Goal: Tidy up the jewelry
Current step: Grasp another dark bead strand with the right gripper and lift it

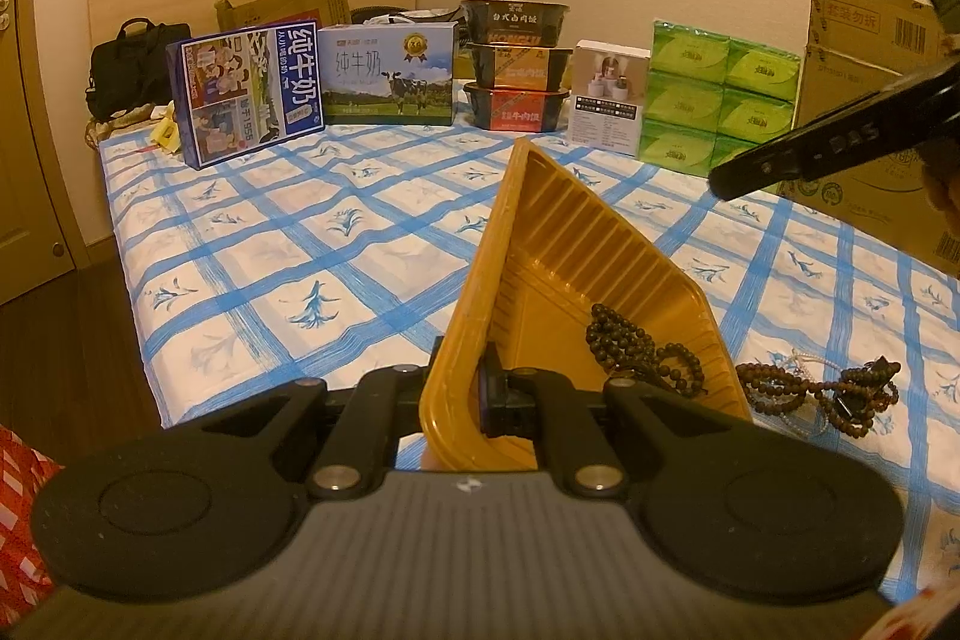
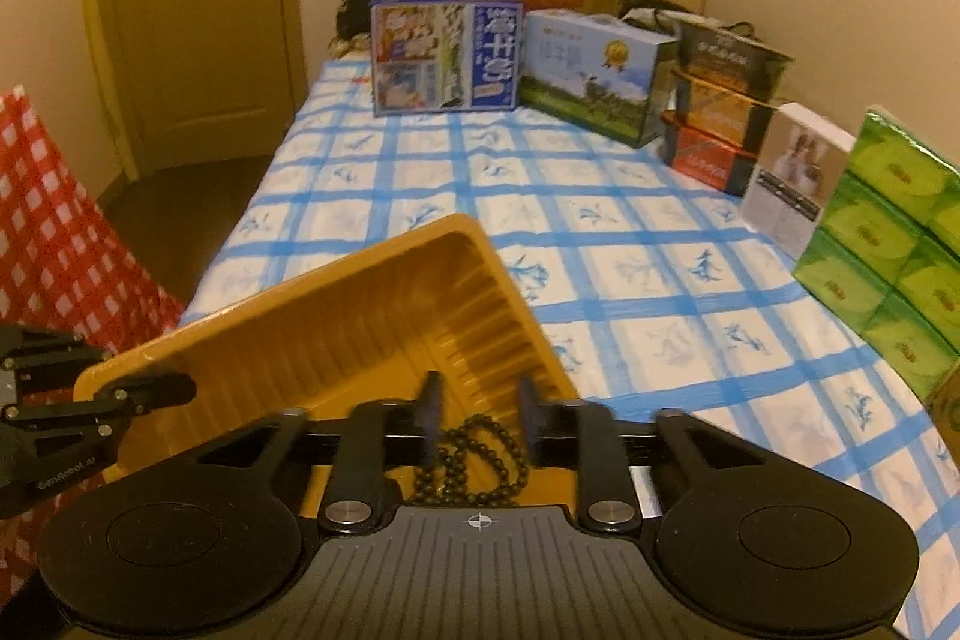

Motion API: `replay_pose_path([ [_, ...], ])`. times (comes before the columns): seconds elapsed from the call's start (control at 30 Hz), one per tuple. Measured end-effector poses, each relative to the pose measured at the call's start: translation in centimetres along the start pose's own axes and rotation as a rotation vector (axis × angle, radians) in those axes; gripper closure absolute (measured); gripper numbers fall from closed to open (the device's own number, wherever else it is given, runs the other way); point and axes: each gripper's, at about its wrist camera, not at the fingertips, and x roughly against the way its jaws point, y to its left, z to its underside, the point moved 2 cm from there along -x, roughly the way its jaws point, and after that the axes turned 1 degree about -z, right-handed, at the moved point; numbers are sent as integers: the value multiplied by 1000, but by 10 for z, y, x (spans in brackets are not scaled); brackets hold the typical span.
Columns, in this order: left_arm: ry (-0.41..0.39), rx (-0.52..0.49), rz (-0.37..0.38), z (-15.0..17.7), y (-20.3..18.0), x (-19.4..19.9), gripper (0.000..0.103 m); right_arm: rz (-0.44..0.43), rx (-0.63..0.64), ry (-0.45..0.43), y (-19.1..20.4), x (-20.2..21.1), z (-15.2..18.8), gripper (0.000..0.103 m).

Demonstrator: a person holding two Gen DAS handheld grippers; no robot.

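Note:
A yellow plastic tray (image 1: 576, 244) is tilted up over the blue-checked bed cover. My left gripper (image 1: 468, 376) is shut on its near rim; the right wrist view shows this gripper (image 2: 162, 394) at the tray's left edge (image 2: 288, 316). A dark bead bracelet (image 1: 636, 346) lies inside the tray at its low corner. My right gripper (image 2: 480, 421) stands open just above that bracelet (image 2: 474, 454), its pads apart and not pressing the beads. In the left wrist view one right gripper finger (image 1: 798, 157) reaches in from the right. More bead strings (image 1: 828, 391) lie on the cover beside the tray.
Along the far side stand milk cartons (image 1: 246, 94), stacked food bowls (image 1: 516, 64), a white box (image 1: 606, 100), green tissue packs (image 1: 714, 94) and cardboard boxes (image 1: 864, 58). A red checked bag (image 2: 54, 232) is left of the bed, a wooden door (image 2: 198, 10) behind it.

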Motion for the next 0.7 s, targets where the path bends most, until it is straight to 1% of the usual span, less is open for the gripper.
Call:
replay_pose_path([
  [0.1, 0, 0, 0, 0, 0, 0, 96, 35, -39, -31, -6, 17, 7, 68],
  [0.23, 0, 1, 0, 0, 0, 0, 96, 114, -115, -76, -13, 45, 37, 65],
  [0.37, 1, 1, 0, 1, 1, -1, 96, 187, -257, -83, -26, 69, 88, 64],
  [0.53, 0, 0, -1, 3, 2, -1, 96, 313, -372, -65, -37, 95, 154, 64],
  [0.63, 1, -5, 0, 3, 2, -1, 96, 368, -431, -32, -45, 104, 190, 64],
  [0.7, 1, -3, 0, 3, 1, -1, 96, 393, -464, -8, -50, 108, 207, 64],
])
